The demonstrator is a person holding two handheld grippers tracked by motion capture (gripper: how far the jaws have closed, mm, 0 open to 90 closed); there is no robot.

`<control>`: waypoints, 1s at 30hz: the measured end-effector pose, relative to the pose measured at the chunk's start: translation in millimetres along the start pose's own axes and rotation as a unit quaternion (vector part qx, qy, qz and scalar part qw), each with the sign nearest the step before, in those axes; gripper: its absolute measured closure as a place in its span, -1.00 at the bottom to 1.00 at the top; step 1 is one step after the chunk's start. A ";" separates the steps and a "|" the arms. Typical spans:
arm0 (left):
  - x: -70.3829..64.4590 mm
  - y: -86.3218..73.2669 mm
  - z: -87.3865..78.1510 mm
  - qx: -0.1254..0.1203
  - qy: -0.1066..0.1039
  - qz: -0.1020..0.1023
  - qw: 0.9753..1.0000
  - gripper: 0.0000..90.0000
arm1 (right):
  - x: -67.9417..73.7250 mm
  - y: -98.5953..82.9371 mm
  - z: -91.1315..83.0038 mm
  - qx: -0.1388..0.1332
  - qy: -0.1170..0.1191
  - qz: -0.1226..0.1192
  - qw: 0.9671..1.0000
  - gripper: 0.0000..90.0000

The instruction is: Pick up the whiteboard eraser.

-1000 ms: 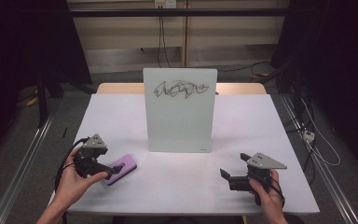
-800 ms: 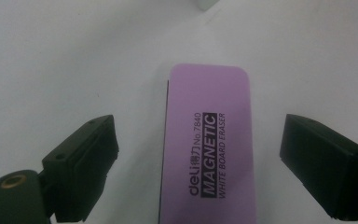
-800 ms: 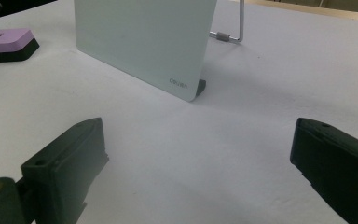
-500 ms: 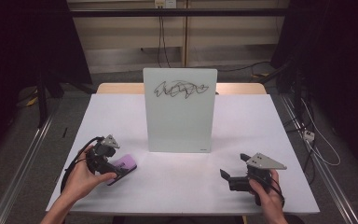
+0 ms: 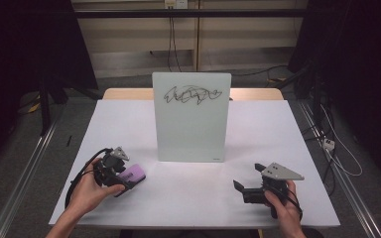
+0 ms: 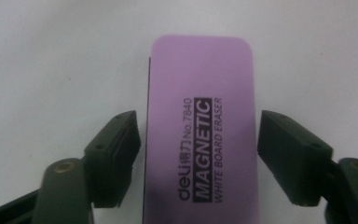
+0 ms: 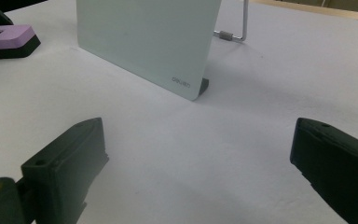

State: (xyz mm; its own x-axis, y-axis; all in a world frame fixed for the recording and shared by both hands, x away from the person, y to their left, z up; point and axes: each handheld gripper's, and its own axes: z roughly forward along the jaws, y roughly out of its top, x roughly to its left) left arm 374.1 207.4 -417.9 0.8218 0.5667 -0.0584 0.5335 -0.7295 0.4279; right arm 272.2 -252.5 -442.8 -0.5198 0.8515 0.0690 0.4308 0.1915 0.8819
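One white table (image 5: 129, 119) carries one upright whiteboard (image 5: 191, 119) with a black scribble (image 5: 192, 94) and one purple eraser (image 6: 200, 126). The eraser lies flat at the table's front left, between the left gripper's (image 6: 198, 149) released jaws, long axis along them. The right gripper (image 7: 200, 172), well apart, hangs open and empty.

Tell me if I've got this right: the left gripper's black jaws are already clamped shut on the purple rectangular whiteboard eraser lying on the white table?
Not quite. The left gripper is open: its jaws straddle the purple rectangular whiteboard eraser with a gap on each side, as the left gripper view shows. The eraser does lie on the white table.
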 end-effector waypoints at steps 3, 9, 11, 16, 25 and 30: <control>0.6 -0.7 0.4 0.003 0.001 0.000 1.000 -0.22 | -0.1 -0.1 -0.1 0.000 -0.001 0.000 1.000 -0.93; -1.1 0.3 4.2 0.012 -0.001 0.002 1.000 -0.11 | -0.1 -0.1 0.0 0.001 0.000 0.000 1.000 -0.93; -0.5 0.1 3.9 0.011 -0.003 0.000 1.000 -0.11 | 0.1 -0.1 0.0 0.001 0.000 0.000 1.000 -0.93; 1.5 -2.0 3.2 0.011 -0.007 -0.007 1.000 -0.14 | -0.1 -0.3 0.4 0.002 0.001 -0.001 1.000 -0.93; 0.9 -2.9 3.1 0.009 -0.007 -0.007 1.000 -0.09 | 0.0 -0.3 0.4 0.003 0.003 0.000 1.000 -0.93; 1.8 -3.6 2.0 0.005 -0.008 -0.011 1.000 -0.09 | 0.2 -0.4 0.5 0.003 0.003 0.000 1.000 -0.93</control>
State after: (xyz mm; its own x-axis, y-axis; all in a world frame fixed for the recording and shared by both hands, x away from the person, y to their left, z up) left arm 374.1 210.3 -421.4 0.8127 0.5768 -0.0822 0.5536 -0.7205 0.4176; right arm 272.3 -252.2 -443.4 -0.5246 0.8483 0.0726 0.4360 0.1944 0.8787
